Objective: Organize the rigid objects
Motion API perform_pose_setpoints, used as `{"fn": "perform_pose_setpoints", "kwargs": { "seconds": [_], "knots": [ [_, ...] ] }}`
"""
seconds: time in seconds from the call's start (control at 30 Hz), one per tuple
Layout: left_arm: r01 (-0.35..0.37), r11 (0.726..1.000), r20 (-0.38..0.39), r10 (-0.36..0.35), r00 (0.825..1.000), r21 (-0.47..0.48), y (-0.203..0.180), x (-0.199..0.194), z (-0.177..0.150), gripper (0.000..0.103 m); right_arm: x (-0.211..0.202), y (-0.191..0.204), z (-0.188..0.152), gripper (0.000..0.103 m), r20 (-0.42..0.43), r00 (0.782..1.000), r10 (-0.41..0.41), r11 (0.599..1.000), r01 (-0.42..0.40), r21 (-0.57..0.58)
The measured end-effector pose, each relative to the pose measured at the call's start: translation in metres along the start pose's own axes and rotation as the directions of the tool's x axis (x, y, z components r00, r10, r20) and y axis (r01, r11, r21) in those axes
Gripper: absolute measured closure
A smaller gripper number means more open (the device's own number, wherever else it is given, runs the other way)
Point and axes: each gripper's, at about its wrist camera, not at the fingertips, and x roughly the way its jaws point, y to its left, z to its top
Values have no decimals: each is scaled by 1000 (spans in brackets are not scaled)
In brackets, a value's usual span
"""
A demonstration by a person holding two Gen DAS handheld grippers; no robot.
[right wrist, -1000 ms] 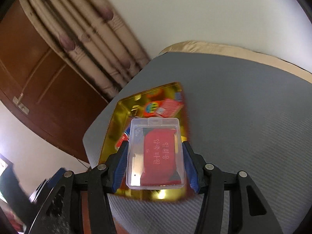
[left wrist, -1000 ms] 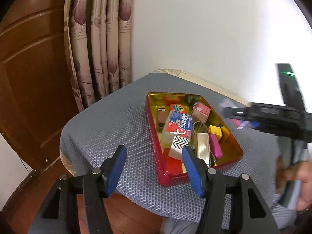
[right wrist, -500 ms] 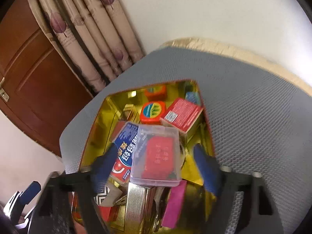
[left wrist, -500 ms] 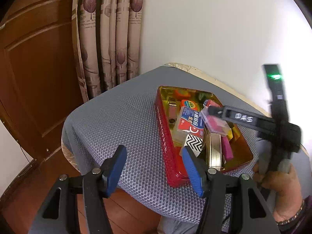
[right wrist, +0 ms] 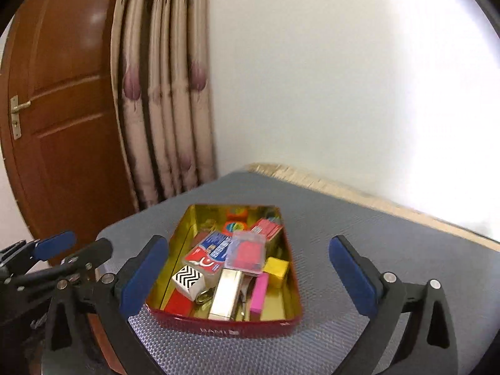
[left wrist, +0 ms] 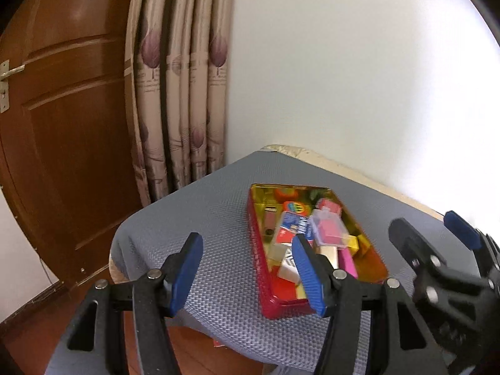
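A red tin [right wrist: 225,328] with a gold inside sits on the grey mesh mat [right wrist: 359,243]. It holds several small boxes. On top of them lies a clear plastic case [right wrist: 247,251] with a red card inside, free of any finger. My right gripper [right wrist: 247,276] hovers in front of the tin with its jaws opening wide, and nothing is pressed between them. In the left wrist view the tin [left wrist: 265,281] and case [left wrist: 328,229] lie just right of my left gripper [left wrist: 247,272], which is open and empty. The right gripper [left wrist: 437,237] shows at the right edge.
Inside the tin are a yellow cube [right wrist: 275,267], a pink bar [right wrist: 259,292], a shiny metal box [right wrist: 226,290] and a zigzag-patterned box [right wrist: 187,278]. A curtain [right wrist: 162,109] and a wooden door [right wrist: 62,109] stand behind to the left. My left gripper [right wrist: 73,245] is low on the left.
My right gripper let go of the clear case, which now lies in the tin, then opened wide and drew back. The left gripper shifted only slightly.
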Motion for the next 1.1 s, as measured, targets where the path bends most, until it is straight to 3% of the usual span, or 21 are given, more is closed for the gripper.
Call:
{"fn": "perform_pose_setpoints", "kwargs": {
  "seconds": [0.33, 0.67, 1.1],
  "knots": [
    [50, 995, 52, -55, 997, 90, -21, -32, 0, 42, -43, -13, -12, 1, 18, 998, -68, 998, 68, -10],
    [83, 996, -66, -81, 995, 29, -12, -16, 0, 38, -51, -16, -13, 1, 11, 997, -79, 997, 79, -17],
    [48, 998, -118, -44, 992, 31, -10, -3, -5, 38, -45, -10, -17, 1, -18, 997, -73, 997, 73, -31]
  ]
}}
